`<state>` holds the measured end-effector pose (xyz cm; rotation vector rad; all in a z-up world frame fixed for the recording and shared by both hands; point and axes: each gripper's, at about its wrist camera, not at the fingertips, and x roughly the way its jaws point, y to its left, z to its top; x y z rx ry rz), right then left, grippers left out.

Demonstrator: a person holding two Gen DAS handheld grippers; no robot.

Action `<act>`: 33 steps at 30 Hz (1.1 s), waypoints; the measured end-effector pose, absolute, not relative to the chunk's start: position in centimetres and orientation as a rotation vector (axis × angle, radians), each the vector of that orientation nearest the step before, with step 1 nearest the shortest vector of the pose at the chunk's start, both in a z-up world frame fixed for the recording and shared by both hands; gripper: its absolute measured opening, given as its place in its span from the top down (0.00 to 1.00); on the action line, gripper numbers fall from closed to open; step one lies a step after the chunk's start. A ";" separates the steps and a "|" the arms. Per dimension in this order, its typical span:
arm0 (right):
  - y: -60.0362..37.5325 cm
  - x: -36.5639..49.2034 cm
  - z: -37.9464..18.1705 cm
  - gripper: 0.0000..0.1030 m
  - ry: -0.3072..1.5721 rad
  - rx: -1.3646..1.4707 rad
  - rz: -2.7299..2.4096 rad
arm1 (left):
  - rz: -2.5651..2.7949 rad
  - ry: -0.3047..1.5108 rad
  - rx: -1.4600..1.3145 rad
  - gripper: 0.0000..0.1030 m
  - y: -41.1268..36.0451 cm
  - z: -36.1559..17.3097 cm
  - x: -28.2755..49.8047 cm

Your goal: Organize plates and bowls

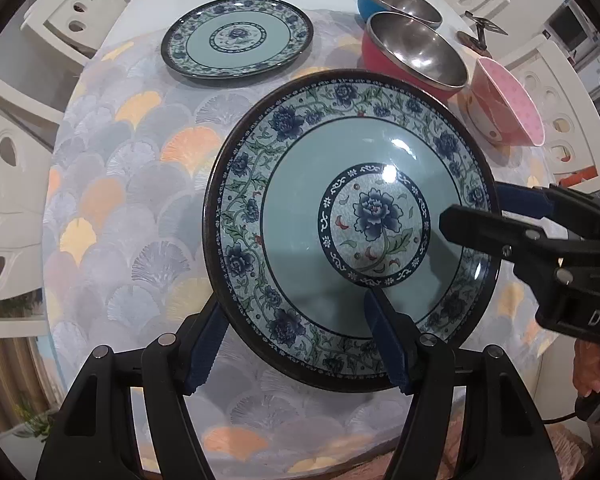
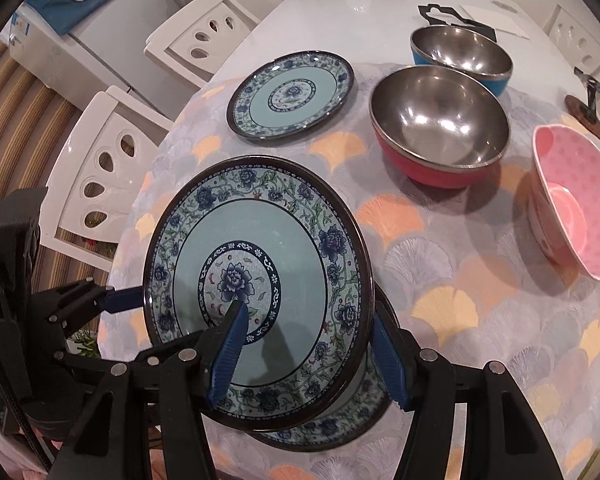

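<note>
A blue floral plate [image 1: 352, 216] is held tilted above the table; it also shows in the right wrist view [image 2: 256, 288]. My left gripper [image 1: 296, 344] straddles its near rim, one finger over and one under. My right gripper [image 2: 308, 348] holds the opposite rim the same way and shows in the left wrist view [image 1: 496, 216]. Another matching plate [image 2: 364, 412] lies on the table right below the held one. A third floral plate [image 1: 238, 36] lies farther back.
A red steel bowl [image 2: 440, 124], a blue steel bowl [image 2: 464, 56] and a pink bowl [image 2: 572, 200] stand at the right. White chairs [image 2: 108, 164] ring the round table [image 2: 480, 304]. A small stand [image 2: 588, 100] sits at far right.
</note>
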<state>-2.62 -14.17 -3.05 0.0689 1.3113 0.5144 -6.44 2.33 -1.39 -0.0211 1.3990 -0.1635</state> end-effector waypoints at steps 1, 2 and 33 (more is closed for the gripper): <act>-14.3 -2.8 -3.1 0.42 1.315 0.069 0.515 | -0.165 1.401 -0.021 0.36 2.2 -1.4 -6.4; -14.5 -3.0 -3.2 0.42 1.319 0.068 0.517 | -0.165 1.403 -0.020 0.36 2.2 -1.4 -6.4; -16.5 -5.2 -6.5 0.42 1.420 0.057 0.490 | -0.202 1.509 -0.003 0.36 -1.1 -5.0 -7.2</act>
